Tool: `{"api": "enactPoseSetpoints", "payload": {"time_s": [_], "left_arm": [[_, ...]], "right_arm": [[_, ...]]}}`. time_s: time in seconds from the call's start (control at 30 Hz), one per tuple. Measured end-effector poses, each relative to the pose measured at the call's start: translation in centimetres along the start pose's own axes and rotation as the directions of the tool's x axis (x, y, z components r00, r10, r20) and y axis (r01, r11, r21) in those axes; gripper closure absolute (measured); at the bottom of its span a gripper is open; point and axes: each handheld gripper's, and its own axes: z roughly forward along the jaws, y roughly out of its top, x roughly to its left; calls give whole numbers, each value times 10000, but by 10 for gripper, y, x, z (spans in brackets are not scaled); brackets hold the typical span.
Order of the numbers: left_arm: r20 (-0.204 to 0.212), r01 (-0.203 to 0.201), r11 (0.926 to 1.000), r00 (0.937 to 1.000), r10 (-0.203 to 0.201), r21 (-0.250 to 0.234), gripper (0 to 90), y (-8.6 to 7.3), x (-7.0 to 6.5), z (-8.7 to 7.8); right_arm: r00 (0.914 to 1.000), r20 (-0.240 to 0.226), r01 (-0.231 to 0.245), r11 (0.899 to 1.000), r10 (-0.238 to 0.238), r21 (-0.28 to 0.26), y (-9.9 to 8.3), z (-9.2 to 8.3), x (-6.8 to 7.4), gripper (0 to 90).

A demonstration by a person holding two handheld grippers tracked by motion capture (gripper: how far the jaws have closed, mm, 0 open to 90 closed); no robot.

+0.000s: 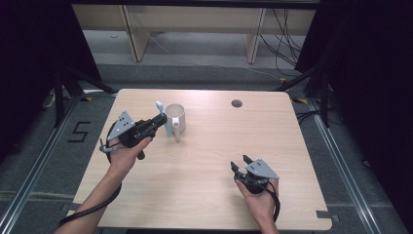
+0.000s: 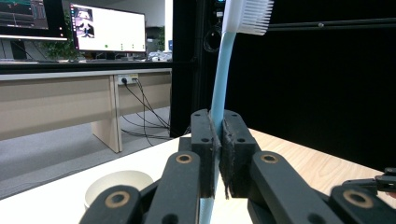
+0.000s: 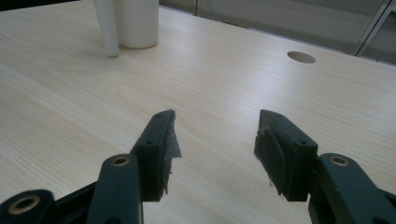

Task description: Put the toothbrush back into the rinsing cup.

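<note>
Left gripper [image 1: 159,120] jaws clamp an upright blue toothbrush [image 2: 219,88] just beside the white mug [image 1: 175,117], probably above its handle; right gripper [image 1: 242,163] (jaws wide, empty) sits well apart.

The right gripper [image 3: 212,154], jaws apart, hovers over the table [image 3: 224,84] facing a white mug [image 3: 136,21].

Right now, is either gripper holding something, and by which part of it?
The left gripper holds a light blue toothbrush upright by its handle, bristle head up. The right gripper is open and holds nothing.
</note>
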Motion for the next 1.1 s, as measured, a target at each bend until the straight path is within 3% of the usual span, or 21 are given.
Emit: {"api": "enactPoseSetpoints", "payload": {"time_s": [0.07,0.1,0.17,0.2,0.27,0.3,0.33,0.37,0.4,0.43,0.47,0.57,0.6,0.77,0.83,1.1], "left_arm": [[-11,-37,10000,10000,37,0,841,1,1,2],[-16,-51,10000,10000,51,7,841,1,1,3],[-9,-124,9999,9999,124,1,841,3,1,4],[-18,-127,9999,9999,127,9,841,4,1,5],[-30,-145,9999,9999,145,-4,841,6,1,7],[-34,-156,9999,9999,156,-1,841,7,1,8],[-35,-177,9998,9998,177,9,841,8,1,9],[-37,-196,9998,9998,196,20,841,8,1,10],[-28,-219,9998,9998,219,19,841,9,2,11],[-33,-247,9997,9997,247,22,841,9,3,12],[-49,-251,9997,9997,251,15,841,10,3,13],[-59,-238,9997,9997,237,-26,841,12,4,15],[-66,-261,9997,9996,261,-18,842,13,5,15],[-80,-242,9997,9997,242,-66,841,16,7,19],[-33,-305,9995,9995,305,-94,841,17,7,21],[-23,-277,9996,9996,277,-57,841,18,7,30]], "right_arm": [[9992,148,380,9990,-377,-222,0,1,-3,477],[9998,106,180,9997,-178,-157,0,1,-2,477],[9994,158,326,9992,-322,-227,0,0,-3,477],[9997,103,-217,9998,217,-27,-1,-1,0,478],[9997,159,-201,9998,202,-64,-2,-1,-1,478],[9996,235,134,9998,-130,-172,-2,-1,-3,478],[9995,249,178,9997,-174,-168,-2,-1,-3,478],[9997,201,-117,9999,119,-104,-3,-1,-2,478],[9993,280,242,9995,-236,-219,-3,0,-4,478],[9983,303,-505,9987,505,0,-4,-2,0,478],[9994,285,-171,9998,173,-55,-4,-1,-3,478],[9995,262,-153,9998,156,-93,-5,0,-4,478],[9987,279,-434,9991,434,-13,-6,-1,-2,478],[9991,249,-345,9994,344,16,-5,0,-2,478],[9997,233,-17,9999,21,-147,-5,1,-4,478],[9990,238,-391,9992,391,-8,-6,0,-2,477]]}}
